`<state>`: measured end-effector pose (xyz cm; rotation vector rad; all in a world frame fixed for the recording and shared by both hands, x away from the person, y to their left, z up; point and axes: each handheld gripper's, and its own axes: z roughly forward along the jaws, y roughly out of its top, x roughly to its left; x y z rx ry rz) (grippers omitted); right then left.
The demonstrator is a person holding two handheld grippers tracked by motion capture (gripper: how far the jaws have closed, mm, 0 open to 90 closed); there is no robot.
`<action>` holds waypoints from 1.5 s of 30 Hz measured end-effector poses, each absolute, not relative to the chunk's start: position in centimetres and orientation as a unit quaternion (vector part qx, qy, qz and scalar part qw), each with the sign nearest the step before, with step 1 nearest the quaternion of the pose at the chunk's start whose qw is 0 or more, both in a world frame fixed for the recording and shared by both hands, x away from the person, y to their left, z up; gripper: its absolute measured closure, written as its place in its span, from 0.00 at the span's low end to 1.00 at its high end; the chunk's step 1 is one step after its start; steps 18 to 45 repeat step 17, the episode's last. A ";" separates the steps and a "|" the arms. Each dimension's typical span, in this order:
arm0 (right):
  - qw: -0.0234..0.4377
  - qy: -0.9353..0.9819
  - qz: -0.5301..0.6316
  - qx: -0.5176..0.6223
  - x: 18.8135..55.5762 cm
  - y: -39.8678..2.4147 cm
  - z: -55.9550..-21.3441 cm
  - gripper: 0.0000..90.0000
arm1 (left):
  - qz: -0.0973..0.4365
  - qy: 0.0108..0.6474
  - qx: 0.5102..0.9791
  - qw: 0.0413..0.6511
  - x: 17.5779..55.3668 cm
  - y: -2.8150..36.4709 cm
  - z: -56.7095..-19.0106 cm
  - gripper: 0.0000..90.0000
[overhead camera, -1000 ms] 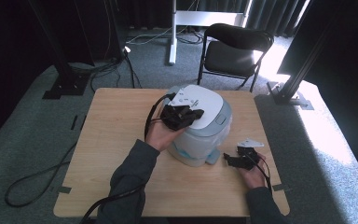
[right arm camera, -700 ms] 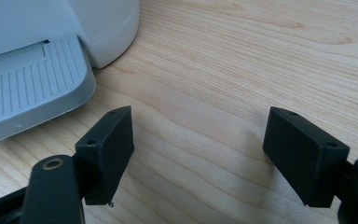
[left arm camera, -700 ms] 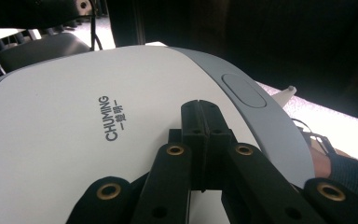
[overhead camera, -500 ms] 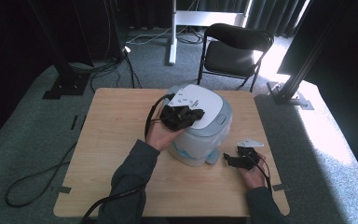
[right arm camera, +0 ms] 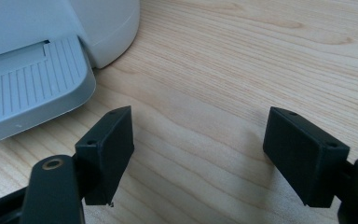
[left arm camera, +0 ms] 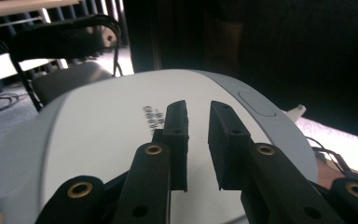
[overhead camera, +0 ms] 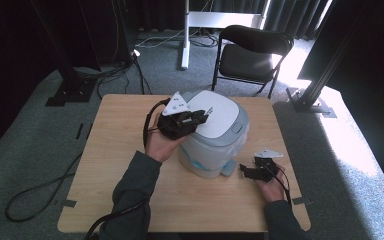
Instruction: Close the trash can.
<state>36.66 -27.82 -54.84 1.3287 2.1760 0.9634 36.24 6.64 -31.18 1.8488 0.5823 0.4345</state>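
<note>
Rice cooker (overhead camera: 215, 132) on a wooden table (overhead camera: 120, 150), ringed by dark curtains and grey carpet.
The left gripper (left arm camera: 198, 140) is held just above its white lid (left arm camera: 102, 140), jaws narrowly parted and just opening, nothing between them. The right gripper (right arm camera: 198, 154) is kept wide over bare wood beside the ribbed base tab (right arm camera: 28, 88), seen there close up.

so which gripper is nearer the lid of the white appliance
Left. The left gripper hovers right over the lid, jaws slightly apart with nothing between them. The right gripper sits low on the table by the appliance's base, jaws wide open.
</note>
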 end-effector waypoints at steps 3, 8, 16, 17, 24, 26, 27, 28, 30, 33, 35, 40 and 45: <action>0.207 0.781 0.346 0.477 36.7 -27.8 -54.8 0.26 | 0.192 0.256 0.770 0.552 36.1 8.1 -31.2 0.86; 0.207 0.781 0.345 0.478 36.7 -27.8 -54.8 0.26 | 0.208 0.280 0.751 0.561 35.9 10.7 -31.5 0.85; 0.213 0.767 0.328 0.508 37.0 -27.7 -54.9 0.13 | 0.218 0.336 0.728 0.557 35.3 15.1 -34.2 0.83; 0.214 0.766 0.328 0.509 37.0 -27.7 -54.9 0.13 | 0.216 0.344 0.724 0.557 35.2 15.6 -34.8 0.82; 0.214 0.766 0.328 0.509 37.0 -27.7 -54.9 0.13 | 0.216 0.344 0.724 0.557 35.2 15.6 -34.8 0.82; 0.214 0.766 0.328 0.509 37.0 -27.7 -54.9 0.13 | 0.216 0.344 0.724 0.557 35.2 15.6 -34.8 0.82; 0.214 0.766 0.328 0.509 37.0 -27.7 -54.9 0.13 | 0.216 0.344 0.724 0.557 35.2 15.6 -34.8 0.82; 0.214 0.766 0.328 0.509 37.0 -27.7 -54.9 0.13 | 0.216 0.344 0.724 0.557 35.2 15.6 -34.8 0.82; 0.214 0.766 0.328 0.509 37.0 -27.7 -54.9 0.13 | 0.216 0.344 0.724 0.557 35.2 15.6 -34.8 0.82; 0.214 0.766 0.328 0.509 37.0 -27.7 -54.9 0.13 | 0.216 0.344 0.724 0.557 35.2 15.6 -34.8 0.82; 0.214 0.766 0.328 0.509 37.0 -27.7 -54.9 0.13 | 0.216 0.344 0.724 0.557 35.2 15.6 -34.8 0.82; 0.214 0.766 0.328 0.509 37.0 -27.7 -54.9 0.13 | 0.216 0.344 0.724 0.557 35.2 15.6 -34.8 0.82; 0.214 0.766 0.328 0.509 37.0 -27.7 -54.9 0.13 | 0.216 0.344 0.724 0.557 35.2 15.6 -34.8 0.82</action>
